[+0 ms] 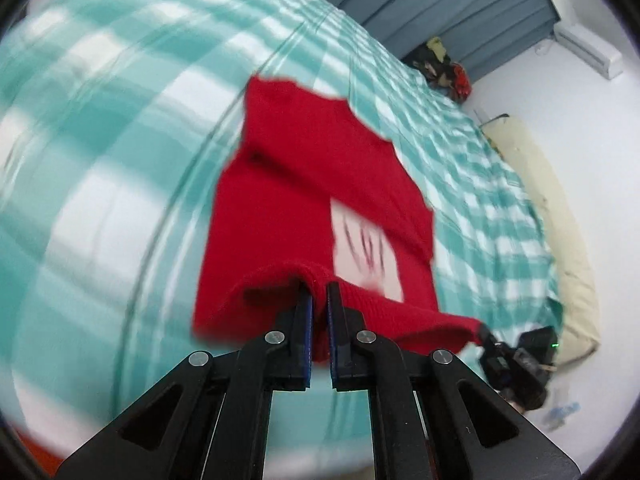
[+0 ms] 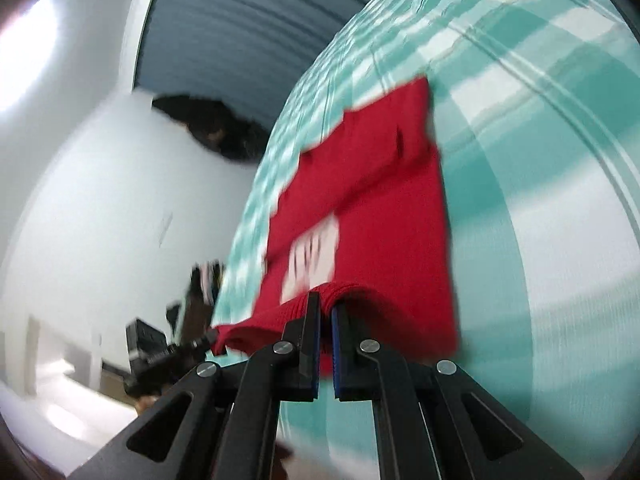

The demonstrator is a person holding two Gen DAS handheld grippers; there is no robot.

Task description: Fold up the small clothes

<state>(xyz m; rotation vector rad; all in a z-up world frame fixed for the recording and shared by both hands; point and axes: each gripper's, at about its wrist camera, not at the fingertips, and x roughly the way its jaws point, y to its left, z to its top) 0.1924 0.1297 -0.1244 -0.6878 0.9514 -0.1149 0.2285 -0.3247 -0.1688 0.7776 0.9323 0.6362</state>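
Pinching the ribbed hem of a soft, light red sweater (image 1: 304, 184), left claw (image 1: 319, 292) and right claw (image 2: 326, 306) hold spaced points above the bed (image 1: 100, 168).

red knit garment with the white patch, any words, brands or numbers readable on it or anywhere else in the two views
No text can be read in either view.
White rectangular patch on the red knit garment: dark strokes, too blurred to read as letters or numbers.
Same patch in the right wrist view: also smeared, unreadable.
Teal and white checked bedcover: pattern only, no writing.
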